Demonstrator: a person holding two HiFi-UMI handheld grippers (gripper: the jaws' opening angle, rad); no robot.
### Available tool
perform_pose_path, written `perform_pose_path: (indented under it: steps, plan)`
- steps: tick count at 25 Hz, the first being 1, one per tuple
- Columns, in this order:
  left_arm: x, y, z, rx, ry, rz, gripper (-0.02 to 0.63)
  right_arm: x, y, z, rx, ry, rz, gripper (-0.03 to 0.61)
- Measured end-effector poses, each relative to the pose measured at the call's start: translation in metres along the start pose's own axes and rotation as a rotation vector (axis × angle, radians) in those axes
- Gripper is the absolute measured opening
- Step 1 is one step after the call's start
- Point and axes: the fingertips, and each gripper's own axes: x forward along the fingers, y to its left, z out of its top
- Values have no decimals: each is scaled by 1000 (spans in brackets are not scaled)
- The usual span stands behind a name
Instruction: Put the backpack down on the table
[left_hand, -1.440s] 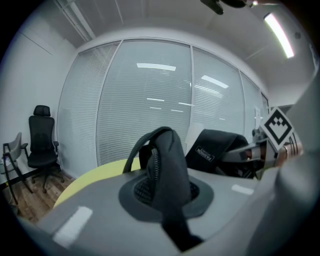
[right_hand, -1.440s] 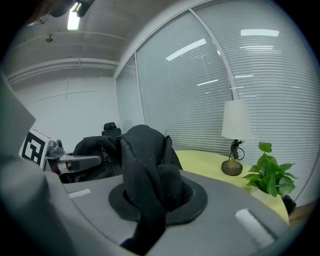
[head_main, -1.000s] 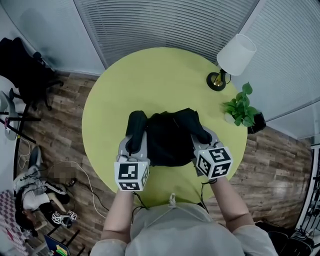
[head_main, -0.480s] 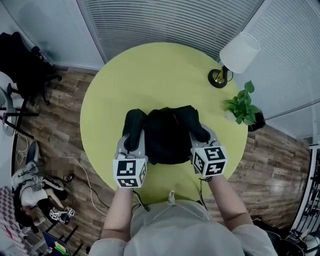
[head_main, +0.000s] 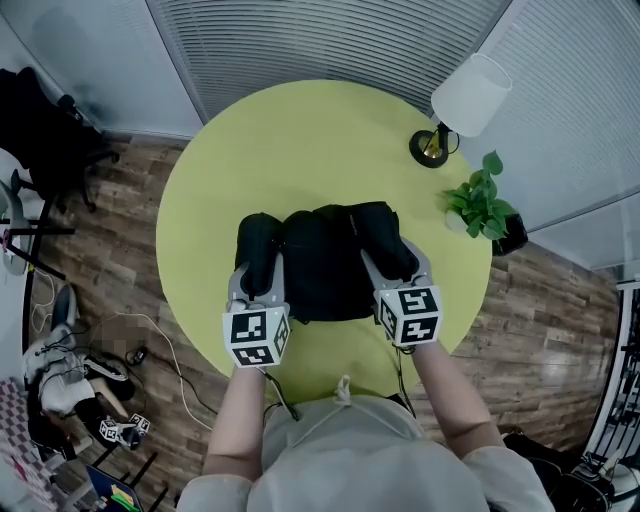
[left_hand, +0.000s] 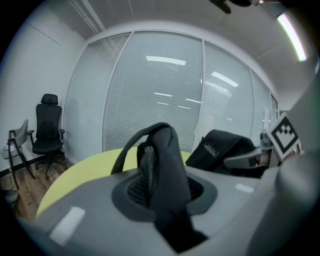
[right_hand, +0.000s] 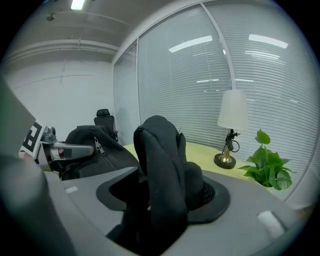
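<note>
The black backpack (head_main: 325, 262) lay on the round yellow-green worktop (head_main: 300, 140), towards its near edge, with a claw at each side. The left claw (left_hand: 160, 187) was easing apart, and its pads lay against the left strap (left_hand: 162, 155), which stood upright between them. The right claw (right_hand: 162, 195) was spreading wider, and the right strap (right_hand: 157, 160) stood loosely in the gap with dark space beside it. A lamp (head_main: 460, 105) and a potted plant (head_main: 480, 205) stood at the worktop's far right edge, well apart from the backpack.
</note>
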Motion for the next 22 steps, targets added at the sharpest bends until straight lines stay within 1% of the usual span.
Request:
perform_pose_path:
  steps: [1, 2, 4, 6, 8, 11, 17, 18, 20, 22]
  plan:
    - [-1, -1, -1, -1, -4, -1, 102, -1, 1, 0, 0, -10, -4, 304]
    - [-2, 0, -3, -12, -8, -4, 151, -2, 1, 1, -1, -20, -11, 358]
    - [-6, 3, -6, -49, -20, 4, 277, -5, 3, 1, -6, -35, -27, 433]
    - [-11, 7, -9, -75, -33, 31, 376, -10, 3, 2, -12, -45, -44, 481]
    - [-16, 9, -10, -79, -42, 59, 419, -15, 1, 3, -19, -56, -58, 494]
    - [-25, 6, -9, -52, -62, 80, 445, -25, -2, 6, -23, -79, -81, 503]
    - [-48, -10, -4, -23, -101, 84, 451, -59, -3, 10, -22, -122, -114, 503]
    - [-51, -14, -3, -19, -105, 80, 449, -65, -4, 9, -20, -125, -121, 491]
    - [-59, -22, 0, -14, -113, 60, 442, -77, -4, 8, -18, -123, -126, 441]
    - [-69, -30, 2, -14, -118, 38, 414, -88, -2, 7, -15, -121, -122, 396]
